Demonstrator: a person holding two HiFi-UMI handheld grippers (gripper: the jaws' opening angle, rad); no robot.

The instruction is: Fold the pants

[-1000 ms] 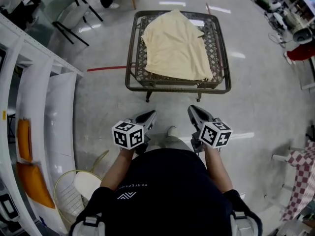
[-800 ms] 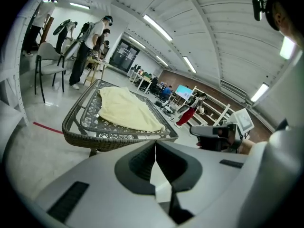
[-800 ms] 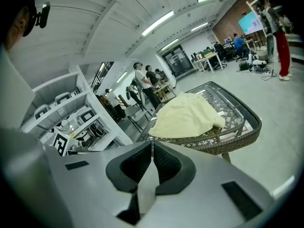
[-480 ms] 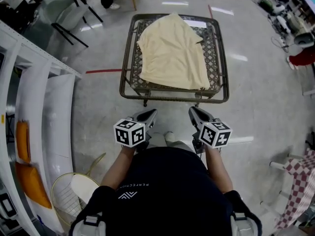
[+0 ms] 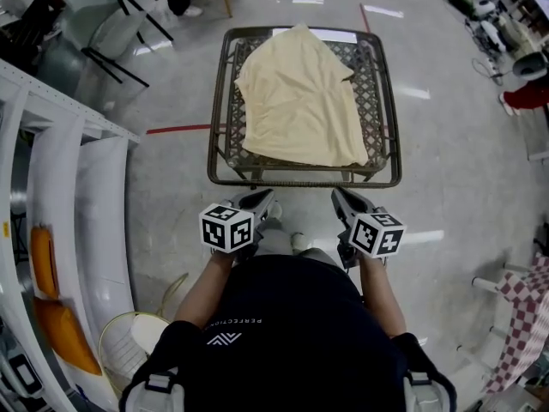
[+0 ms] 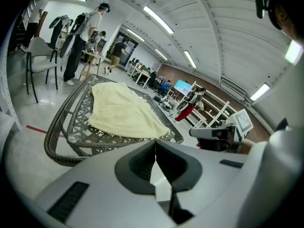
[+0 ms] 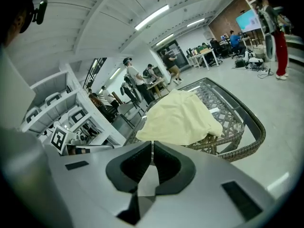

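Observation:
Pale yellow pants lie spread in a loose heap on a dark wicker table. The pants also show in the left gripper view, and the pants lie ahead in the right gripper view. My left gripper is shut and empty, just short of the table's near rim. My right gripper is shut too, with nothing in it, beside the left one at the same rim. Both stand apart from the cloth.
White shelving runs along the left, with a wire basket on the floor near it. A dark chair stands at the far left and a checked cloth at the right. People stand in the background.
The table and pants have drawn nearer to both grippers as I stepped forward. The jaws stayed shut throughout.

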